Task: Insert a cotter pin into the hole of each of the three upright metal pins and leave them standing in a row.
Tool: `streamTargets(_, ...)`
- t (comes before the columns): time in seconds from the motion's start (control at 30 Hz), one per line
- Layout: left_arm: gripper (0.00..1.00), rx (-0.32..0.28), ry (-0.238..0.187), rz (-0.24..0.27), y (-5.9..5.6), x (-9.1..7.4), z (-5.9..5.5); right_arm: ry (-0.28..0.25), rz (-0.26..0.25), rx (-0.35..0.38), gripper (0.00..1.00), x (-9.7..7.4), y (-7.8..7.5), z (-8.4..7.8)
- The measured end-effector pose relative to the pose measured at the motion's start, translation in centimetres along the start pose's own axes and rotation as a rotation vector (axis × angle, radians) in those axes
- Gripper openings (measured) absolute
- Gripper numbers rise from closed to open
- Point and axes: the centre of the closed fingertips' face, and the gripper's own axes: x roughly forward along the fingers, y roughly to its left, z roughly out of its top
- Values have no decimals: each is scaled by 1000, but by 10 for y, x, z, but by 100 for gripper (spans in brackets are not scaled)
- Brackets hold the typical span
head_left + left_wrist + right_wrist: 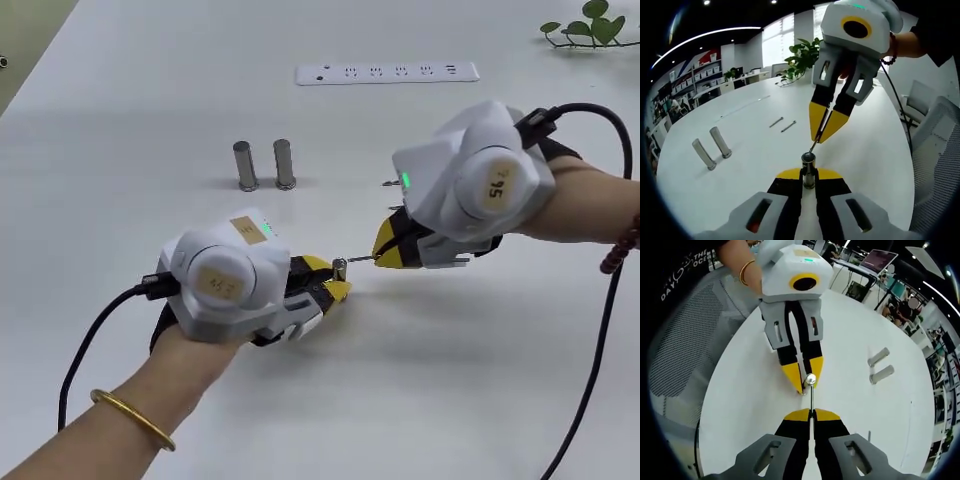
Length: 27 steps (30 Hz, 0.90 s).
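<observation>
Nearest is the person's forearm [85, 445] with a gold bangle [132, 419], carrying the left tool [335, 285]. Its jaws are clamped narrow on one metal pin [340, 268], gripped low on the shank so the head and its cross hole stay free of the yellow tips. Held this way the pin is steady and the hole can face the other hand.

Opposite it, the right tool [385, 255] has its jaws pinched tight on a cotter pin [360, 259]. It grips the rear end, so the thin legs point straight at the pin's head. In the right gripper view the cotter pin [811, 397] lines up with the head [810, 379] and its tip reaches it. Whether it has entered the hole I cannot tell.

Further out, toward the far edge of the surface [300, 400], two more metal pins [245, 165] [284, 163] stand upright just beside each other. That likely marks the row the held pin must join. Near them, two spare cotter pins [776, 122] [788, 126] lie loose, probably kept for those two. A power strip [387, 72] lies beyond, close to the far edge.
</observation>
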Motion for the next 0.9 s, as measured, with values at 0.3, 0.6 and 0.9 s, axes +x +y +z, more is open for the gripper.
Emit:
streamTargets(0.3, 6, 0, -1, -9, 0, 0, -1, -10, 5, 2, 0, 2, 1, 2)
streamTargets(0.6, 6, 0, 0, -7, -1, 0, -1, 0, 3, 22, 0, 2, 2, -5)
streamTargets(0.9, 6, -2, 1, -2, -1, -1, -1, 2, 9, 32, 0, 4, 5, -3)
